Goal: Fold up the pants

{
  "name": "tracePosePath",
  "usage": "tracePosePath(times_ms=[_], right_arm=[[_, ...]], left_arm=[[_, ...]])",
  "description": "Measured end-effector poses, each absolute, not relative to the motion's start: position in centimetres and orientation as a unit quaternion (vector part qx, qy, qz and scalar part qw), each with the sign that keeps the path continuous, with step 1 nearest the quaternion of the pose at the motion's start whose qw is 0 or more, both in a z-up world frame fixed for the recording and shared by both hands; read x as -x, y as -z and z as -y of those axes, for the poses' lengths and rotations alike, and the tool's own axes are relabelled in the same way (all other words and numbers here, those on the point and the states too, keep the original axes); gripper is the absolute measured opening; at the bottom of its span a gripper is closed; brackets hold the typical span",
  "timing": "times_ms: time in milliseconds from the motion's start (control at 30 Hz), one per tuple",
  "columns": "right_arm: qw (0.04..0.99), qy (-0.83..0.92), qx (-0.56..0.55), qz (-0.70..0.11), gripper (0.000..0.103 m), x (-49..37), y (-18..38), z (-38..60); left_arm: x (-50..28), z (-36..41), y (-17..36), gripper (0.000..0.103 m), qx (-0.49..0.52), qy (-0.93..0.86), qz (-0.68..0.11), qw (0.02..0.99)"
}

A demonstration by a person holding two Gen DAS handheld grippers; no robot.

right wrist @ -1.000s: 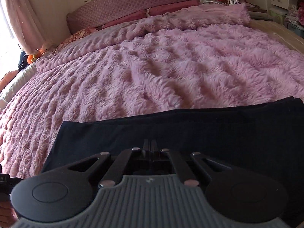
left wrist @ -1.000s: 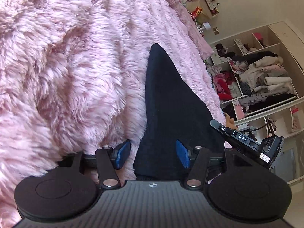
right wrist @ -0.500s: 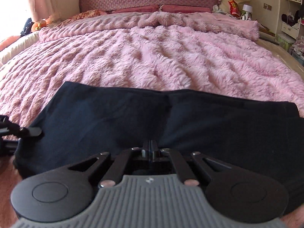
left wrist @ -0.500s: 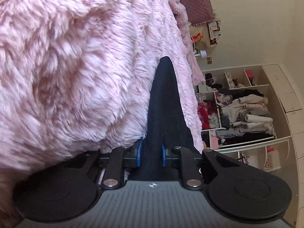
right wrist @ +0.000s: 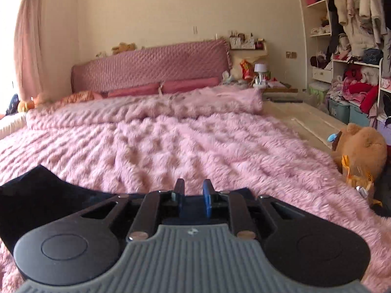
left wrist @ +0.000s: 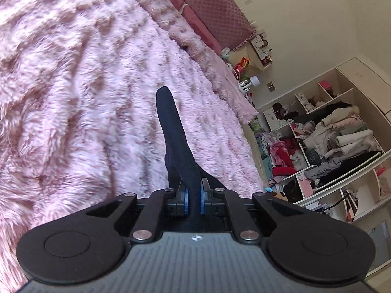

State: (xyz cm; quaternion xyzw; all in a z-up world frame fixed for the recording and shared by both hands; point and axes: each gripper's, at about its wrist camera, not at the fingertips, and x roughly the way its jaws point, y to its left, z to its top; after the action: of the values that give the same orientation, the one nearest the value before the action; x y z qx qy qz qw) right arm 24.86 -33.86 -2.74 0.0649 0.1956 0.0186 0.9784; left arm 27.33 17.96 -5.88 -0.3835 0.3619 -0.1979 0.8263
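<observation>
Left wrist view: left gripper (left wrist: 193, 201) just clamped onto a raised ridge of the black pants (left wrist: 174, 134), lifted above the pink blanket (left wrist: 73, 97). Right wrist view: right gripper (right wrist: 193, 201) just parted, nothing between pads, pants (right wrist: 36, 190) released at lower left; fold likely underway.

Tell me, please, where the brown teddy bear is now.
In the right wrist view, the brown teddy bear sits at the right edge, beside the pink fluffy blanket and in front of the open wardrobe shelves.
</observation>
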Motion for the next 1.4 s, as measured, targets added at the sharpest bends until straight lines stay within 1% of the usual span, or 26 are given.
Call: tracePosePath(times_ms=[67, 100, 167, 200, 233, 267, 300, 333, 367, 433, 467, 500, 600, 733, 867, 967, 1033, 1067, 1233, 1400], right_arm=[[0.977, -0.041, -0.111, -0.176, 0.013, -24.3, 4.1, 36.5], [0.968, -0.056, -0.143, -0.199, 0.014, -24.3, 5.3, 37.9], [0.936, -0.082, -0.183, -0.288, 0.015, -25.0, 7.7, 39.6], [0.922, -0.082, -0.174, -0.336, 0.011, -25.3, 9.1, 40.2], [0.931, -0.071, -0.136, -0.33, 0.003, -24.6, 9.8, 40.2], [0.946, -0.049, -0.095, -0.307, 0.0, -23.8, 9.9, 40.2], [0.961, 0.023, -0.034, -0.273, 0.01, -22.7, 9.9, 40.0], [0.966, 0.098, 0.003, -0.24, 0.02, -22.2, 9.6, 40.1], [0.968, 0.135, 0.017, -0.21, 0.022, -21.7, 9.2, 40.5], [0.977, 0.127, -0.001, -0.174, 0.023, -20.9, 8.3, 41.8], [0.981, 0.118, -0.019, -0.155, 0.028, -20.4, 7.8, 42.6], [0.983, 0.115, -0.032, -0.141, 0.033, -20.0, 7.5, 43.1], [0.985, 0.111, -0.055, -0.121, 0.033, -19.5, 7.2, 44.3], [0.982, 0.098, -0.106, -0.119, 0.033, -19.0, 6.8, 45.8], [0.981, 0.098, -0.125, -0.116, 0.033, -19.7, 6.5, 46.4], [0.971, 0.087, -0.197, -0.107, 0.033, -19.4, 6.6, 48.4], [0.964, 0.093, -0.224, -0.109, 0.033, -19.3, 6.7, 49.3], [0.962, 0.101, -0.229, -0.113, 0.033, -19.4, 6.8, 49.6], [0.946, 0.16, -0.207, -0.19, 0.033, -21.7, 8.5, 50.3], [0.929, 0.184, -0.214, -0.24, 0.033, -23.1, 10.7, 51.0]], left_arm=[[-27.0, -15.9, 3.5, 0.008, 0.362, 0.189, -0.362, 0.838], [-27.0, -14.7, 2.3, 0.008, 0.352, 0.185, -0.361, 0.843], [-26.8, -12.3, 0.4, 0.008, 0.341, 0.18, -0.356, 0.852], [-26.9, -11.0, -0.5, 0.008, 0.334, 0.179, -0.354, 0.855], [-26.9, -10.0, -1.1, 0.008, 0.328, 0.178, -0.353, 0.858], [-26.7, -8.6, -1.8, 0.008, 0.32, 0.177, -0.352, 0.862], [-26.5, -7.5, -2.3, 0.008, 0.313, 0.176, -0.352, 0.864], [-26.5, -6.3, -2.8, 0.008, 0.307, 0.176, -0.353, 0.866], [-26.4, -4.8, -3.3, 0.008, 0.296, 0.177, -0.354, 0.869], [-26.3, -2.1, -3.8, 0.008, 0.282, 0.178, -0.355, 0.874], [-26.2, -0.3, -3.9, 0.008, 0.274, 0.178, -0.355, 0.876], [-26.2, 1.1, -3.8, 0.008, 0.271, 0.176, -0.354, 0.878], [-26.4, 5.2, -2.7, 0.008, 0.27, 0.173, -0.361, 0.876], [-27.0, 9.8, -0.4, 0.008, 0.267, 0.178, -0.385, 0.865], [-27.3, 13.5, 2.1, 0.008, 0.248, 0.168, -0.408, 0.862], [-27.2, 15.0, 3.3, 0.008, 0.233, 0.162, -0.408, 0.867], [-27.1, 15.8, 3.9, 0.008, 0.226, 0.162, -0.416, 0.866], [-27.0, 16.3, 4.2, 0.008, 0.22, 0.16, -0.419, 0.866], [-26.3, 18.3, 4.4, 0.008, 0.184, 0.157, -0.417, 0.876], [-26.2, 19.9, 5.1, 0.009, 0.157, 0.164, -0.436, 0.871]])
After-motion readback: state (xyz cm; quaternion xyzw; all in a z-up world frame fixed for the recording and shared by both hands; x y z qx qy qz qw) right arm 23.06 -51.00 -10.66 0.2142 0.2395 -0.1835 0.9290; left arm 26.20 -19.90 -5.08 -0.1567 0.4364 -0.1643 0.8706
